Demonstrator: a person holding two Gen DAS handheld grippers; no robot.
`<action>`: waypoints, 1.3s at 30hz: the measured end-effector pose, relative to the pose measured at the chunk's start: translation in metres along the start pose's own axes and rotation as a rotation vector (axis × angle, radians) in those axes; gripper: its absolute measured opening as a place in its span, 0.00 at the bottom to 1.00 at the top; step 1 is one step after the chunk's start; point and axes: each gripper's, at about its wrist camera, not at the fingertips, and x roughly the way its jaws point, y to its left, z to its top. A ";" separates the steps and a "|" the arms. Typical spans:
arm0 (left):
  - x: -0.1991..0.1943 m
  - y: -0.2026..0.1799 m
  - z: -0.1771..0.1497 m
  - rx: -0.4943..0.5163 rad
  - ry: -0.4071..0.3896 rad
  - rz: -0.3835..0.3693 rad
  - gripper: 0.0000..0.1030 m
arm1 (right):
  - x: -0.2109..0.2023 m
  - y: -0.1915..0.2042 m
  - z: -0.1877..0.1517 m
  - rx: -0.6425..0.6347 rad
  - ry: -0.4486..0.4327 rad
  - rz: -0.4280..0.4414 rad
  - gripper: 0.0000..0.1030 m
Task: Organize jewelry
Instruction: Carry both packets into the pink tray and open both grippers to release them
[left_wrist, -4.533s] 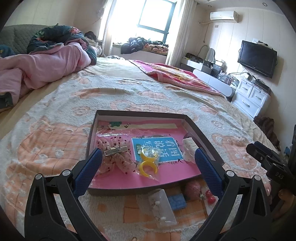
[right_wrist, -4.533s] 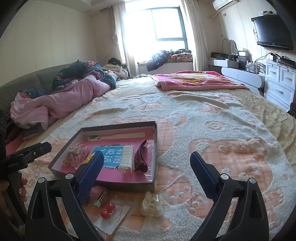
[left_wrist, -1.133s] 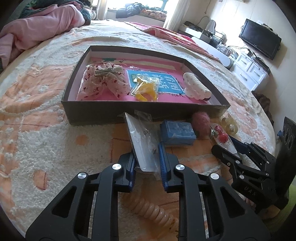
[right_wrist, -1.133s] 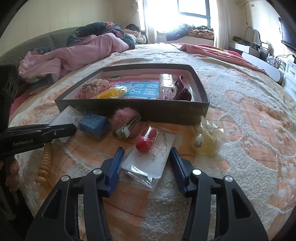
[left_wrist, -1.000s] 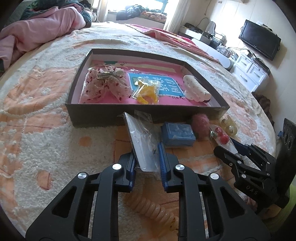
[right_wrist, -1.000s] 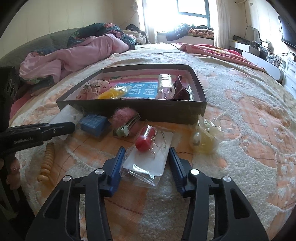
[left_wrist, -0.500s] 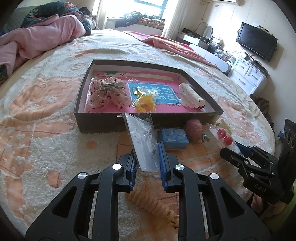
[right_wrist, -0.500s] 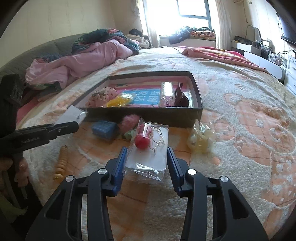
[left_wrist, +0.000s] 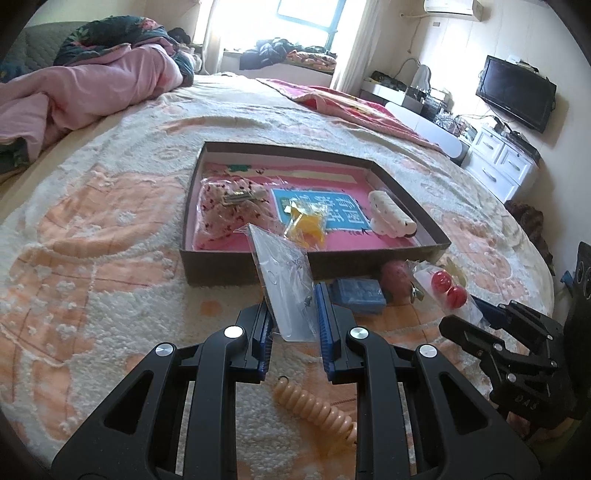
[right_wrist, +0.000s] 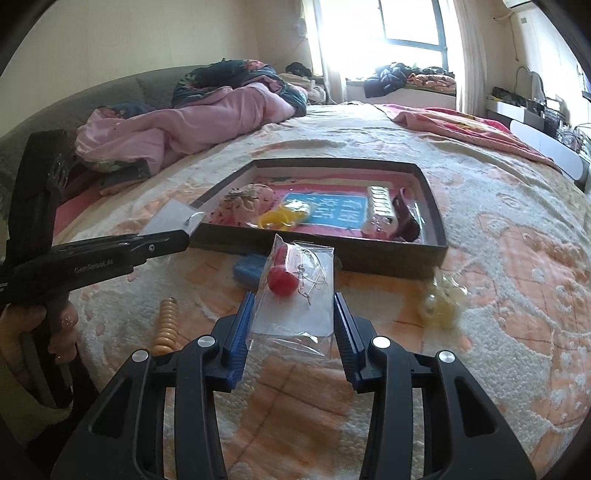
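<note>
Bedspread (left_wrist: 92, 258) with hair-clip-filled tray (left_wrist: 314, 264); each tool (left_wrist: 293, 321) (right_wrist: 293, 321) clamping an earring packet (left_wrist: 286, 284) (right_wrist: 295, 295).

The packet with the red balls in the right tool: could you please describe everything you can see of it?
The packet is a clear plastic sleeve over a white backing card, carrying two glossy red balls on thin silver wire hooks. It is pinched by its side edges between the blue pads of the right tool, raised clear of the bedspread and tilted away towards the box. Its crinkled open end hangs towards the camera. Nothing but the pads appears to touch it.
</note>
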 end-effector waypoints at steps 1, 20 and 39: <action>-0.001 0.001 0.000 -0.002 -0.004 0.002 0.14 | 0.001 0.002 0.001 -0.004 -0.001 0.004 0.38; -0.004 0.011 0.018 -0.012 -0.040 0.023 0.14 | 0.014 0.016 0.026 -0.053 -0.034 0.031 0.38; 0.016 0.017 0.051 0.003 -0.036 0.028 0.14 | 0.030 -0.006 0.065 -0.021 -0.090 -0.011 0.38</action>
